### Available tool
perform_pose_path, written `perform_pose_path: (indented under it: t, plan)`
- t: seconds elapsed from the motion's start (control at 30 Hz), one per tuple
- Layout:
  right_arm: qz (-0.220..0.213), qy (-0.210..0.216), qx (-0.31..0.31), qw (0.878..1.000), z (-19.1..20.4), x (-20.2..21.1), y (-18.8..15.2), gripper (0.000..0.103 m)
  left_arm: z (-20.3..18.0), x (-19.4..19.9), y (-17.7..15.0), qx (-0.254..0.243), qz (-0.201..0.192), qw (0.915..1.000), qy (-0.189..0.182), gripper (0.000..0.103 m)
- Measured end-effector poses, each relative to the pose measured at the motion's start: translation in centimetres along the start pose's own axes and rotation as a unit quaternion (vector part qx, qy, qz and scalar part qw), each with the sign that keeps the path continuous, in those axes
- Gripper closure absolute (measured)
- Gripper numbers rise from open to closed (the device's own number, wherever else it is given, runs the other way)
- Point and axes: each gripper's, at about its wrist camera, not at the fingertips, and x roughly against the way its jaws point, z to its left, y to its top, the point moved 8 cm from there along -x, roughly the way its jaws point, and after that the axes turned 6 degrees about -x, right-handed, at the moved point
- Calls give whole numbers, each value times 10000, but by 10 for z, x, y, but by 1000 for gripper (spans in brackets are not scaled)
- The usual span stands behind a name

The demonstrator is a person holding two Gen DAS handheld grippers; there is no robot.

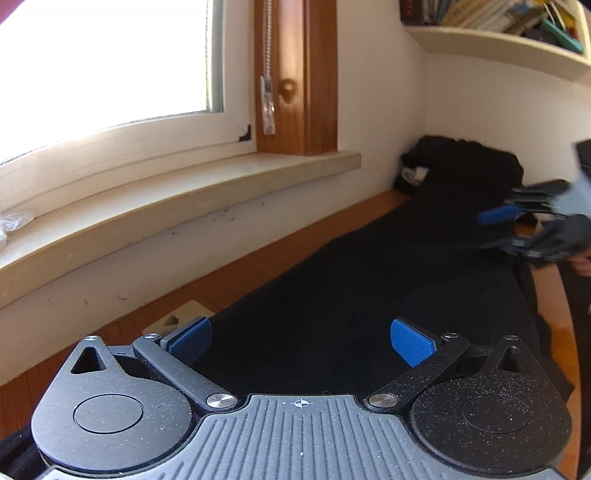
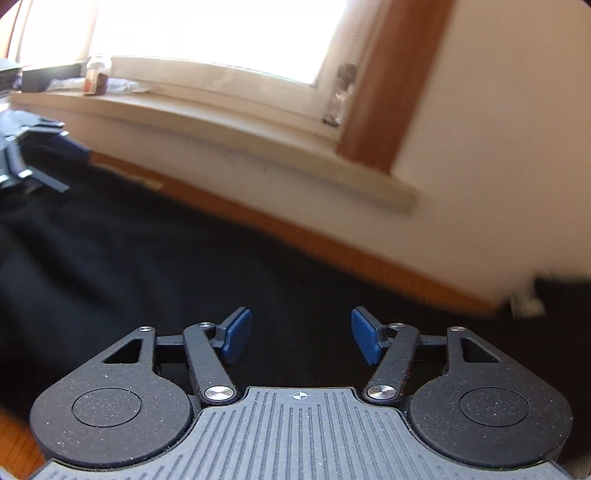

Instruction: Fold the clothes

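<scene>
A: Starting with the left wrist view: the left gripper has its jaws spread wide, and nothing sits between its blue pads. They hang just over the near end of the black garment.

B: Where does that garment lie?

A: Flat on the wooden table, running as a long dark strip from the near edge toward the far right corner, parallel to the windowsill on the left. At its far end a black pile of clothes rests against the wall. A shelf of books hangs above.

B: Is the other tool visible there?

A: Yes, at the far right, blurred: the right gripper is over the garment's right edge, one blue pad showing.

B: And the right wrist view?

A: The picture is smeared. The right gripper has its jaws partly apart, holding nothing; only dark cloth shows beneath the gap. The cloth fills the near and left area, with a strip of table and the windowsill beyond. At far left, the left gripper shows, over the cloth. A small jar stands on the sill.
</scene>
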Motion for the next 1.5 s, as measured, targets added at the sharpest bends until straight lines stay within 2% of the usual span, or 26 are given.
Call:
perform_pose_path:
  t: [0.03,0.07,0.1,0.13,0.17,0.3,0.57,0.67,0.83,0.93,0.97,1.07,1.13,1.23,1.33,1.4,1.5]
  plan:
    - [-2,24,-146,9999,2,13,-11,43,0,-2,-3,-30,67,10000,19,0]
    - [-19,82,-304,9995,5,25,-19,49,0,-5,-6,-59,134,9999,38,0]
    - [-51,169,-466,9988,8,36,-28,57,1,-7,-9,-82,201,9997,62,0]
    - [-63,291,-633,9975,13,44,-36,77,3,-10,-12,-99,267,9996,90,0]
    - [-41,391,-742,9965,19,49,-43,81,6,-13,-16,-80,341,9993,94,0]
    - [-64,654,-931,9935,46,62,-57,81,19,-22,-26,159,536,9984,-92,0]
    - [-157,1385,-1049,9847,115,80,-55,81,43,-23,-31,616,388,9961,-489,0]
    - [-154,1551,-1082,9818,131,81,-56,81,41,-23,-30,530,385,9971,-382,0]
    - [-163,1262,-1094,9858,132,71,-60,79,30,-9,-24,425,311,9986,-44,0]
    - [-234,1075,-1086,9880,133,68,-62,76,10,16,-19,426,111,9990,-20,0]
    - [-261,1004,-1066,9889,135,68,-63,71,0,26,-18,332,46,9994,-4,1]
    - [-384,836,-1033,9904,140,67,-67,66,-32,57,-15,121,-172,9998,-33,11]
    - [-449,810,-1112,9895,140,68,-69,66,-52,73,-16,187,-294,9992,-193,26]
    - [-505,823,-1186,9882,138,69,-70,65,-86,87,-20,1,-345,9991,-244,32]
    - [-552,864,-1241,9870,136,69,-71,65,-120,93,-24,-357,-316,9985,-273,32]
    - [-571,899,-1274,9861,133,68,-71,65,-140,92,-26,-497,-262,9974,-448,26]
    - [-587,914,-1280,9858,132,69,-70,64,-152,81,-29,-704,-153,9963,-476,25]
